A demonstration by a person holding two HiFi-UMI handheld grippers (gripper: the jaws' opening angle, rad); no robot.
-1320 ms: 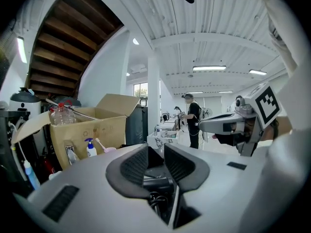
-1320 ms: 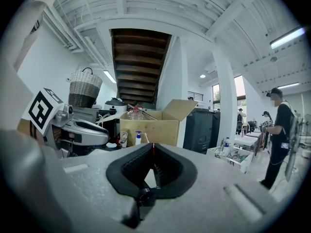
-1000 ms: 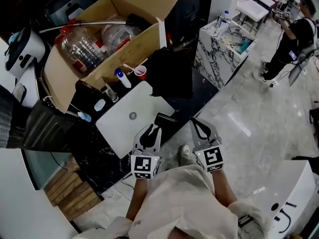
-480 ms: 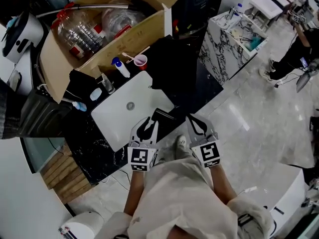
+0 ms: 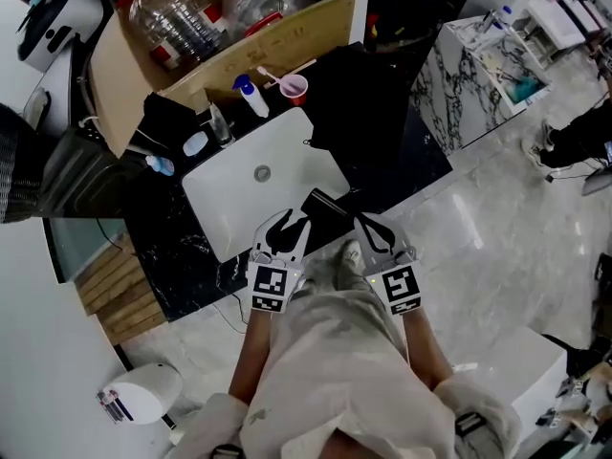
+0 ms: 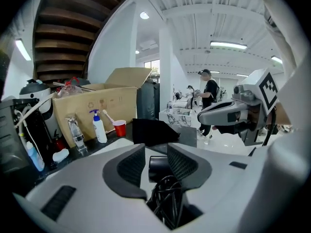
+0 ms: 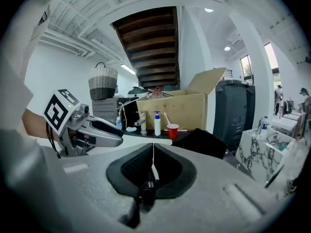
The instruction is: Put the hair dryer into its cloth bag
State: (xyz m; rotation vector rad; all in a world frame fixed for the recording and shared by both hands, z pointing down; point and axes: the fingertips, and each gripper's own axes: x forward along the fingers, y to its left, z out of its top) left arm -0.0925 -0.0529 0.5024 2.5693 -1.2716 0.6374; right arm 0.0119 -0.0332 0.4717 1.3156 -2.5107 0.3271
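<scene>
We find the left gripper (image 6: 156, 155) with its jaws slightly spread, having just been opening. The round end of the black plastic hair dryer (image 6: 159, 168) shows in the gap, and neither pad presses on it. A tangle of black cord (image 6: 167, 205) sits low in the same gap. The right gripper (image 7: 153, 155) has its jaws pressed together on nothing. In the head view both grippers are side by side at the near edge of the dark counter (image 5: 182, 256). The hair dryer lies just ahead of the left one, at the near right corner of the white rectangular sink basin (image 5: 234, 194). The black cloth bag (image 5: 359, 113) lies further back, right of the basin. Beyond the basin stand a red plastic cup (image 5: 297, 89) and an open brown cardboard box (image 5: 277, 41).
</scene>
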